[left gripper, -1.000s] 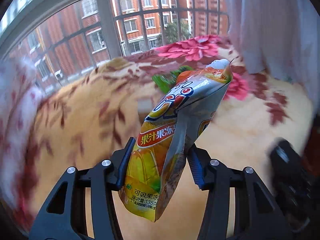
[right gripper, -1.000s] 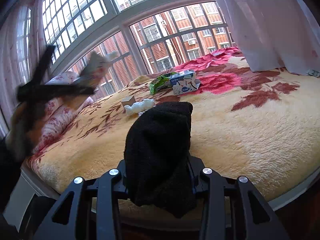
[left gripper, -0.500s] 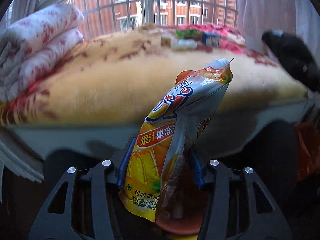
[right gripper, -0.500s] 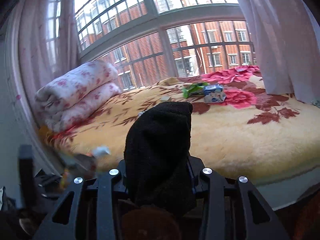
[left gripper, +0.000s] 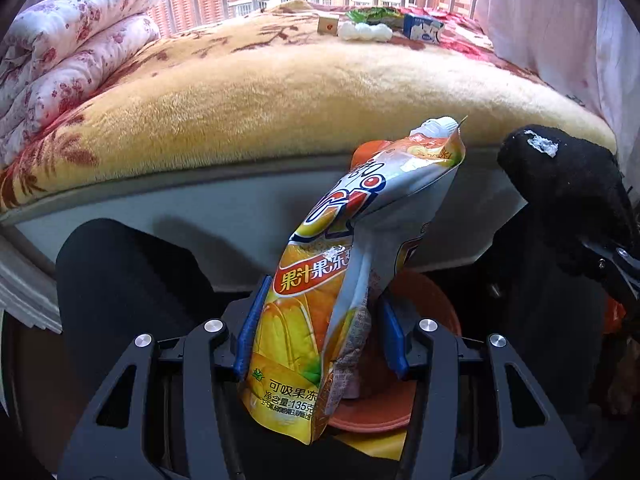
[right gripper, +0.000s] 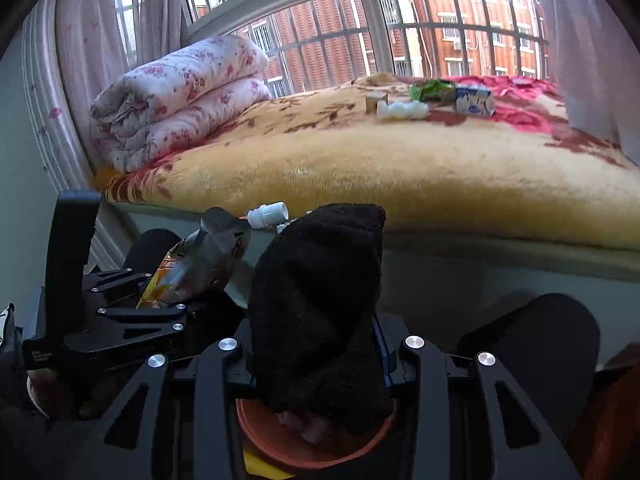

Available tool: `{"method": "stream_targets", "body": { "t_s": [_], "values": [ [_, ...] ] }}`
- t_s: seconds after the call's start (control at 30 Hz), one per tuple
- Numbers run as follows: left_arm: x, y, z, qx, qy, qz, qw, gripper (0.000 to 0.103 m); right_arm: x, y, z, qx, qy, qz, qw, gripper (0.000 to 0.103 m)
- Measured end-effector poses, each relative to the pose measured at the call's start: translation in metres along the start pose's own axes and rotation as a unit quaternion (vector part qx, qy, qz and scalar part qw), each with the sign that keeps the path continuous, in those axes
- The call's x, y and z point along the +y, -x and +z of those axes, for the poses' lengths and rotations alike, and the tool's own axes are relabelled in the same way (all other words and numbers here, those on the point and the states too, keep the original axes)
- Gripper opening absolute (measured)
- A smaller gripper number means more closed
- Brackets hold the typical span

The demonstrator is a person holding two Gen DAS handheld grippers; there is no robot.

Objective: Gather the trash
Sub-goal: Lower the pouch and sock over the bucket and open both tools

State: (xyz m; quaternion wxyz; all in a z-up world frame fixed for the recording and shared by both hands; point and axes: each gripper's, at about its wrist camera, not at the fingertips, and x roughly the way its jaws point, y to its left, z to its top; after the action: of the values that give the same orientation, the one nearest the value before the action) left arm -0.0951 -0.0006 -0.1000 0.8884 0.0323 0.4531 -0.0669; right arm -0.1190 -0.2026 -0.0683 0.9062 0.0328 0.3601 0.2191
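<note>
Jelly drink pouch (left gripper: 352, 280), orange and yellow with a white screw cap, clamped upright between the blue pads (left gripper: 248, 332) of the left gripper (left gripper: 320, 336), jaws closed part-way onto its lower half. Held low beside the bed edge, directly above an orange-red bin (left gripper: 424, 360) on the floor. Black sock (right gripper: 320, 304) pinched in the right gripper (right gripper: 316, 356), jaws narrowed tight on the fabric, hanging over the same bin (right gripper: 280, 444). More trash well apart on the golden floral blanket (right gripper: 360, 168): white crumpled tissue (right gripper: 402, 110), small cardboard box (right gripper: 376, 101), green wrapper (right gripper: 432, 89), blue-and-white milk carton (right gripper: 474, 101). Folded pink-flowered quilt (right gripper: 176, 96) at the blanket's far left, by the barred window (right gripper: 440, 32).
</note>
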Motion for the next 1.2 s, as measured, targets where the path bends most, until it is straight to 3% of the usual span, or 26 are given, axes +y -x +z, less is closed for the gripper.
{"method": "stream_targets", "body": {
  "t_s": [0.3,0.97,1.0,1.07,1.1,1.13,1.2],
  "values": [
    [0.0,-0.016,-0.012,0.051,-0.002,0.008,0.9987,0.049,0.003,-0.011,-0.011,0.031,0.002,-0.005,1.0,0.04],
    [0.003,-0.026,-0.011,0.079,-0.003,0.008,0.9969,0.049,0.004,-0.03,-0.023,0.075,-0.004,0.003,0.997,0.042],
    [0.003,-0.026,-0.011,0.079,-0.003,0.008,0.9968,0.05,0.005,-0.031,-0.023,0.076,-0.002,0.002,0.997,0.047],
    [0.0,-0.03,-0.011,0.086,-0.013,0.017,0.996,0.054,0.007,-0.033,-0.024,0.083,0.004,-0.002,0.997,0.072],
    [-0.002,-0.033,-0.011,0.094,-0.018,0.022,0.9952,0.07,0.008,-0.034,-0.024,0.087,0.008,-0.012,0.996,0.088],
    [-0.004,-0.037,-0.011,0.101,-0.022,0.03,0.9942,0.084,0.008,-0.034,-0.024,0.086,0.009,-0.015,0.996,0.088],
    [-0.005,-0.039,-0.011,0.102,-0.022,0.029,0.9941,0.085,0.007,-0.034,-0.023,0.085,0.006,-0.017,0.996,0.088]
  ]
}}
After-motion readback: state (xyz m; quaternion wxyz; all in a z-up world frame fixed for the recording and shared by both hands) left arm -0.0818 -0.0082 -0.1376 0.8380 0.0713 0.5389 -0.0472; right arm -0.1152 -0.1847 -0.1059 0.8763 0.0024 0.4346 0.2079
